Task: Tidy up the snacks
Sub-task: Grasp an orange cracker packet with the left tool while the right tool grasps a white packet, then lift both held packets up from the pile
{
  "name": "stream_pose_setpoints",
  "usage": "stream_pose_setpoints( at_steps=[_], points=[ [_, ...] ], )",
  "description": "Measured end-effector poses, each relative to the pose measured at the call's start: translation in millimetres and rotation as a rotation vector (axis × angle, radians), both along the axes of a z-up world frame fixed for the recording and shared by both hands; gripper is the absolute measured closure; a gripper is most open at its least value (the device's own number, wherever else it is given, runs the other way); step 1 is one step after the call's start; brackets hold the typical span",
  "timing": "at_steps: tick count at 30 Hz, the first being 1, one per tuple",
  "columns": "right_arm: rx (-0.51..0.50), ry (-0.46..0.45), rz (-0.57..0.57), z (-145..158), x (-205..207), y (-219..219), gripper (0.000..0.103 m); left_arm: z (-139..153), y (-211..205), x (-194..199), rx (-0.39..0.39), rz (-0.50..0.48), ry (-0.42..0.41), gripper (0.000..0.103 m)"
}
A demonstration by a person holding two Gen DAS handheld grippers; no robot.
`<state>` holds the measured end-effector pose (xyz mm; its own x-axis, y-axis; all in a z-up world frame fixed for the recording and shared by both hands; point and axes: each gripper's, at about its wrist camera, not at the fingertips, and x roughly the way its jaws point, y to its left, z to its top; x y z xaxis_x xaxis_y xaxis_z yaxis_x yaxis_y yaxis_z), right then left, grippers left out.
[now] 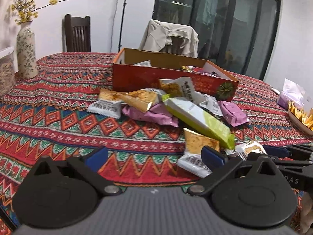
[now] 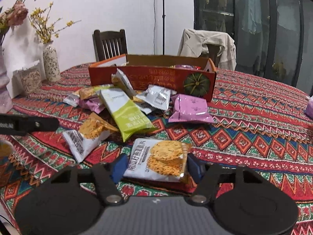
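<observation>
My right tool (image 2: 155, 167) seemingly clamped on cracker packet (image 2: 158, 160), nearer me than red box (image 2: 152, 79), left tool (image 1: 154, 157) apart, empty

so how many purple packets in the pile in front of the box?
2. One purple packet at the pile's left, beside the green packet; the other at the right, by the box's pumpkin end. More may be buried.

Patterned tablecloth (image 1: 58, 117) covers the table, red, green and blue zigzags. Floral vase (image 1: 26, 52) with yellow sprigs at 9 o'clock of the left view, clear jar (image 1: 6, 70) just beside it; dark wooden chair (image 1: 77, 34) at 11, chair draped with beige jacket (image 1: 168, 35) at 12. Glass doors (image 1: 234, 19) at 1 o'clock, thin black stand pole (image 2: 163, 15) at 12 against the white wall.
</observation>
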<state>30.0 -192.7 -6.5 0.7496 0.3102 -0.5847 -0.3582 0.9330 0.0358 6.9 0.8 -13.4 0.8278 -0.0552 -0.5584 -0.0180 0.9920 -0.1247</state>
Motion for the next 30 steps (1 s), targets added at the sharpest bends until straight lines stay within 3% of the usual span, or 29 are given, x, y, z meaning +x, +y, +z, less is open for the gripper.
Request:
stream_pose_setpoints(
  at_steps=[5, 8, 10, 11, 17, 21, 23, 24, 25, 30],
  points=[
    [0.019, 0.002, -0.009, 1, 1, -9, 0.061, 0, -16, 9, 0.012, -0.025, 0.008, 0.000],
    [0.018, 0.000, 0.003, 3, 1, -9, 0.049, -1, -22, 13, 0.017, -0.025, 0.019, 0.000],
    [0.019, 0.001, 0.023, 4, 2, -5, 0.024, -2, -24, 14, 0.021, -0.022, 0.024, 0.000],
    [0.009, -0.006, 0.034, 5, 1, -1, 0.020, -2, -25, 14, 0.022, -0.022, 0.027, 0.000],
    [-0.069, 0.037, 0.042, -7, 8, 19, 0.020, -3, -31, 14, 0.039, -0.026, 0.030, 0.000],
    [-0.053, 0.017, 0.061, -8, 0, 13, 0.029, -3, -35, 17, 0.040, -0.034, 0.033, 0.000],
    [-0.048, 0.003, 0.078, -9, -4, 11, 0.039, -4, -38, 18, 0.039, -0.043, 0.037, 0.000],
    [-0.038, 0.000, 0.079, -8, -5, 9, 0.062, -4, -39, 19, 0.039, -0.045, 0.039, 0.000],
    [-0.027, 0.000, 0.076, -7, -5, 6, 0.074, -5, -41, 19, 0.042, -0.047, 0.041, 0.000],
    [0.025, -0.008, 0.047, -4, -4, -8, 0.083, -6, -48, 23, 0.055, -0.052, 0.050, 0.000]
  ],
)
